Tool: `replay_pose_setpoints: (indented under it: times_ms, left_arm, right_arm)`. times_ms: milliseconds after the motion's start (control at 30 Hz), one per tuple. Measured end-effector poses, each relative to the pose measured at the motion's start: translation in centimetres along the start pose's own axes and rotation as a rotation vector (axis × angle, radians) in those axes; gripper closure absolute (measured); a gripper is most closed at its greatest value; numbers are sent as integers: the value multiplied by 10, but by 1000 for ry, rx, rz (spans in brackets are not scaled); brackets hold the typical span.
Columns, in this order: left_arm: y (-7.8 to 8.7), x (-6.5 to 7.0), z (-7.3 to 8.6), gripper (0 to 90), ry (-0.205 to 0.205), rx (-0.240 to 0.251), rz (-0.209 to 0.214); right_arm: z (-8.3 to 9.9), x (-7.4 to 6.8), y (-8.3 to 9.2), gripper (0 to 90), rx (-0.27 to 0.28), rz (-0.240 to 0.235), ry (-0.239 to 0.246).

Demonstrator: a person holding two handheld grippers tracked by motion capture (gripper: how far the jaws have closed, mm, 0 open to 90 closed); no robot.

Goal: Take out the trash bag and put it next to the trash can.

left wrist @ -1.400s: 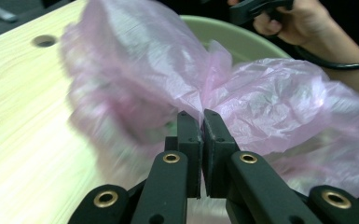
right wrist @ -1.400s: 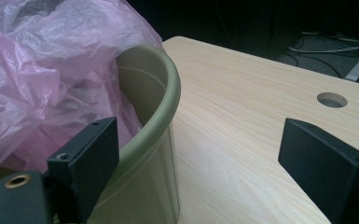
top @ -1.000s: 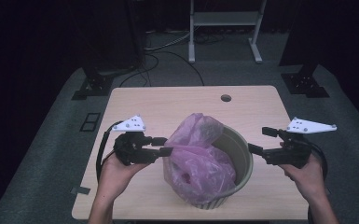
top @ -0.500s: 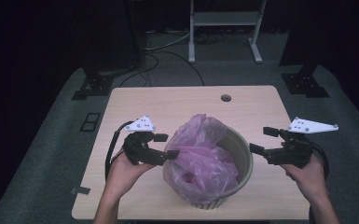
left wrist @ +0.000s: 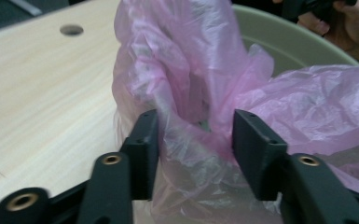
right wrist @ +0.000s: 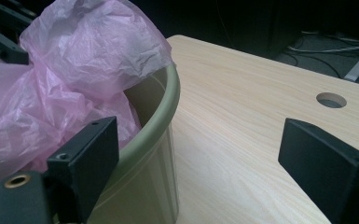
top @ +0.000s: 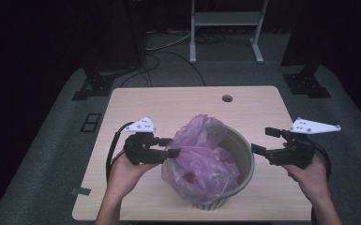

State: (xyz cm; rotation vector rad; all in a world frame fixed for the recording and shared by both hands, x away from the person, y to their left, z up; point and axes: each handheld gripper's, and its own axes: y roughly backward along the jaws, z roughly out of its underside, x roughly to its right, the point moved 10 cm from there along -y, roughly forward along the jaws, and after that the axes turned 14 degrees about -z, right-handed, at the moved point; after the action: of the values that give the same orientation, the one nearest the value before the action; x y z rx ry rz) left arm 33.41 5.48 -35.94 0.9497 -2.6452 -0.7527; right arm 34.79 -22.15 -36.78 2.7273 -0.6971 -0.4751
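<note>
The pale wooden surface (top: 136,103) fills the middle of the high view, with a small round hole (top: 227,98) near its upper edge. On the lower centre of it stands a pale green bin (top: 244,149), upright. A crumpled pink plastic bag (top: 201,150) sits in the bin; it bulges above the rim and spills over the bin's left wall, while the right part of the rim is bare.

At the left of the bin, the left tool (top: 168,146) is held level and points right, into the bag's overhanging plastic. In the left gripper view its two black jaws stand partly apart with a fold of the bag (left wrist: 191,116) bunched between them. The jaws have just been closing, and the film lies against both inner faces; whether they truly pinch it is hard to tell.

At the right of the bin, the right tool (top: 262,140) points left toward the rim and stands just clear of it. Its jaws are wide apart and hold nothing. In the right gripper view one jaw sits over the bin (right wrist: 154,140) rim at lower left, and the other at lower right over the bare surface (right wrist: 242,140).
</note>
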Motion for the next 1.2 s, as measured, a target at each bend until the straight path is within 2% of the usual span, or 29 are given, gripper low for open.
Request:
replay_pose_setpoints:
  times_ms: [133, 233, 400, 600, 700, 900, 1200]
  left_arm:
    - [4, -1, -2, 638, -28, 14, -34]
    - [6, -3, -4, 748, -36, 33, -45]
    - [9, 2, -8, 879, -52, 52, -27]
    - [17, 3, -23, 891, -38, 109, -17]
    - [24, 3, -38, 891, -42, 140, -17]
    - [32, 5, -66, 892, -68, 180, -21]
    - [46, 0, -106, 892, -94, 250, -49]
  right_arm:
    - [0, 0, 0, 110, -2, 2, 1]
    - [0, 0, 0, 110, 1, 0, 1]
    - [0, 0, 0, 110, 3, 0, 0]
    - [1, 1, 1, 110, 0, 5, 3]
    - [2, 2, 2, 110, -2, 7, 1]
    - [2, 2, 3, 110, -1, 9, -1]
    - [4, 3, 5, 110, 1, 14, -5]
